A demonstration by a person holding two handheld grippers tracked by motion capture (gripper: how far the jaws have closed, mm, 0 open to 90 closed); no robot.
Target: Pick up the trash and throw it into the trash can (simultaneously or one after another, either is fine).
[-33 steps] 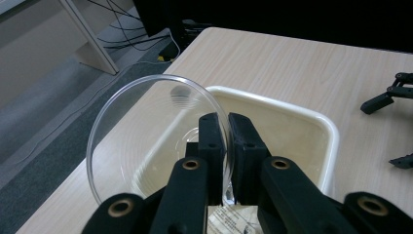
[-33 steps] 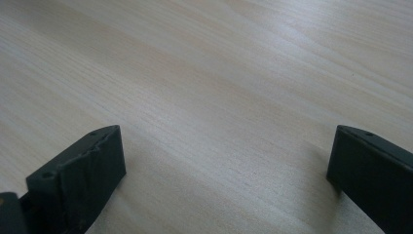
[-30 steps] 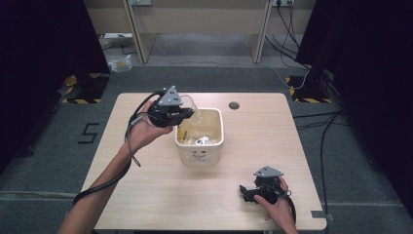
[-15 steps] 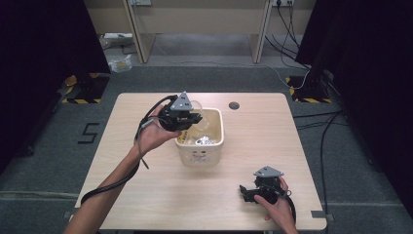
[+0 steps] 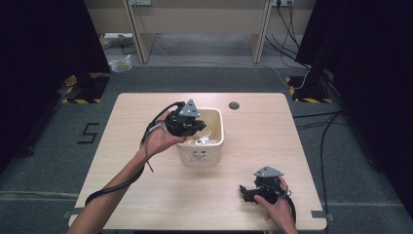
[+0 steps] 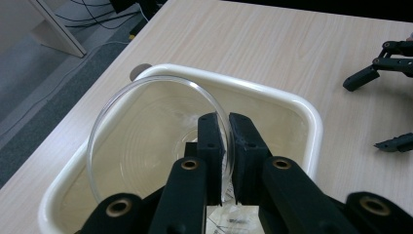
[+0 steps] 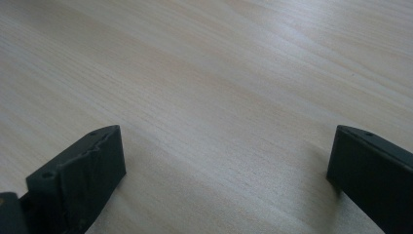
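Two grippers in play. Left gripper (image 6: pixel 225 146) clamped on rim of clear glass bowl (image 6: pixel 146 131), jaws nearly together, one each side of glass wall. Bowl held tilted, on edge, over cream tub (image 6: pixel 302 117); in high view same gripper (image 5: pixel 187 122) sits above tub (image 5: pixel 200 155), left hand (image 5: pixel 158 139) behind it. Shiny bits (image 5: pixel 204 141) lie inside tub. Right gripper (image 7: pixel 224 161) spread wide, jaws well apart, low over bare table (image 7: pixel 219 73), near front right edge; right hand (image 5: pixel 277 207) holds it. Small dark disc (image 5: pixel 234 105) on table beyond tub.
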